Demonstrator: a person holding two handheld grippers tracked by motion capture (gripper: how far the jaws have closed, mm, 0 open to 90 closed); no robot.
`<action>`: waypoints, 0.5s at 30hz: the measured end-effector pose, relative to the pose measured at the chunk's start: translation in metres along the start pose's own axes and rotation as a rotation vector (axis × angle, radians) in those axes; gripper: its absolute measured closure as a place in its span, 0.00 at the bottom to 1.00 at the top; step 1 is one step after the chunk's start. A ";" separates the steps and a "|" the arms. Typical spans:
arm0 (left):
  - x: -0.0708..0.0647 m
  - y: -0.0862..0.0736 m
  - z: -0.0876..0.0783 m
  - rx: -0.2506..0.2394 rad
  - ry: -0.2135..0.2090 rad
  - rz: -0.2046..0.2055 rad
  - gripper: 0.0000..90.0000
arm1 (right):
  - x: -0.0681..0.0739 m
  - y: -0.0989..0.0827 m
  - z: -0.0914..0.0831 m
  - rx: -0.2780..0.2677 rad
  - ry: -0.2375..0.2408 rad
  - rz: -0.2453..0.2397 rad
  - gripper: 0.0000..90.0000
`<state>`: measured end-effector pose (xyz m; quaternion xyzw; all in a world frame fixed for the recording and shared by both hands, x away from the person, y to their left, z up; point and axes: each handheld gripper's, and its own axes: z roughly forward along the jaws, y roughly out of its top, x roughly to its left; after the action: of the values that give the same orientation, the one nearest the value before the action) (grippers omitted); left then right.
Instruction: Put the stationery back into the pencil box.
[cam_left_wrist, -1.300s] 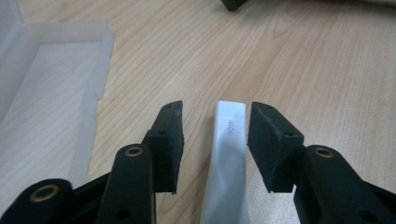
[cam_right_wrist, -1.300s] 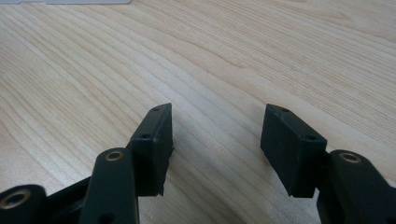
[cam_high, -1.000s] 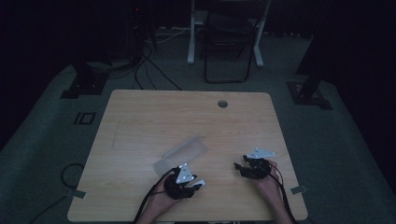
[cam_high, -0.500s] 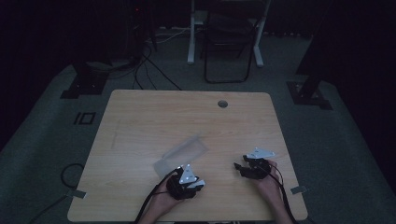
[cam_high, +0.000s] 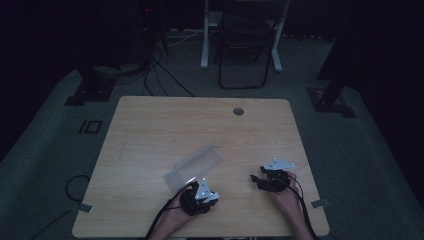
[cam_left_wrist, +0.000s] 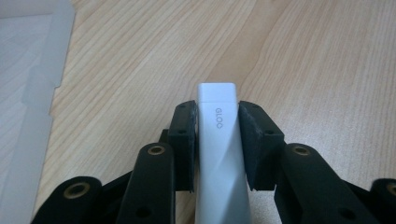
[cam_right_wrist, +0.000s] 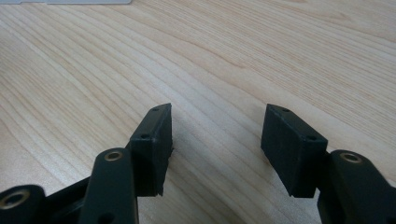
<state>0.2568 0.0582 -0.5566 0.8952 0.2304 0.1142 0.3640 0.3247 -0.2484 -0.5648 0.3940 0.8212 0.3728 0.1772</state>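
A white glue stick (cam_left_wrist: 217, 140) marked GLOO is clamped between the black jaws of my left gripper (cam_left_wrist: 217, 123), just above the wooden table. In the high view my left gripper (cam_high: 192, 192) sits near the table's front edge, right below a clear plastic sleeve (cam_high: 194, 167). That translucent sleeve (cam_left_wrist: 28, 84) lies flat at the left of the left gripper view. My right gripper (cam_high: 260, 179) rests at the front right, held by a hand; its jaws (cam_right_wrist: 215, 135) stand apart over bare wood with nothing between them.
The wooden table (cam_high: 165, 125) has a round cable hole (cam_high: 238, 111) near its far edge. A chair (cam_high: 245, 45) and stand feet sit on the dark floor beyond, with cables at the left.
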 end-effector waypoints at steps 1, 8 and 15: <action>0.000 0.000 0.000 0.000 0.000 0.000 0.76 | 0.000 0.000 0.000 0.000 0.000 -0.001 0.48; 0.001 0.001 0.000 0.003 0.000 -0.004 0.78 | 0.000 0.000 0.000 0.000 0.001 -0.001 0.48; 0.003 0.001 0.000 0.011 -0.004 -0.015 0.79 | 0.000 0.000 0.000 0.000 0.001 -0.002 0.48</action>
<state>0.2598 0.0589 -0.5556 0.8957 0.2368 0.1085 0.3603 0.3246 -0.2483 -0.5648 0.3931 0.8216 0.3728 0.1771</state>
